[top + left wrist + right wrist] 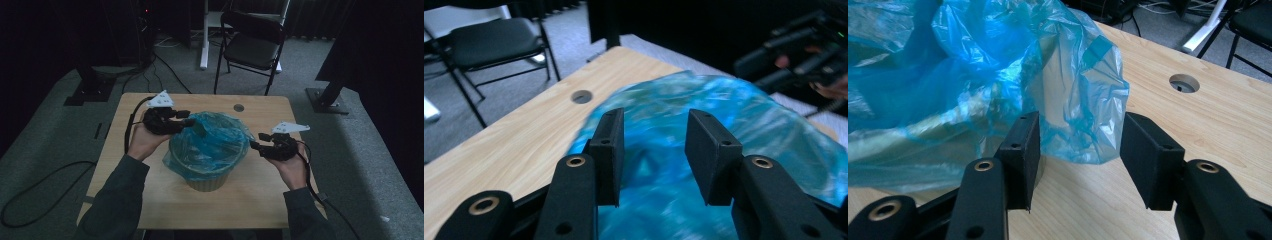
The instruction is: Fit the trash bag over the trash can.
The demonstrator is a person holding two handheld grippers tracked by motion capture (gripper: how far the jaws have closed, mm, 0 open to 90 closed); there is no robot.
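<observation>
A small beige bin (pixel 206 181) stands in the middle of the wooden table (pixel 150 200), lined with a crinkled blue plastic bag (pixel 207 142) that spills over its rim. My left gripper (pixel 189 121) hovers at the bag's upper left edge, jaws open, with blue plastic (pixel 659 165) beneath and ahead of them. My right gripper (pixel 254 145) is at the bag's right side, open, and a loose fold of the bag (pixel 1083 115) hangs into the gap between its jaws without being clamped. The bin's beige rim (pixel 913 150) shows through the plastic.
A round cable hole (pixel 238 107) sits near the table's far edge. A black folding chair (pixel 252 45) stands behind the table, beside a white desk leg (pixel 204 40). Cables (pixel 40 190) trail over the grey carpet on the left.
</observation>
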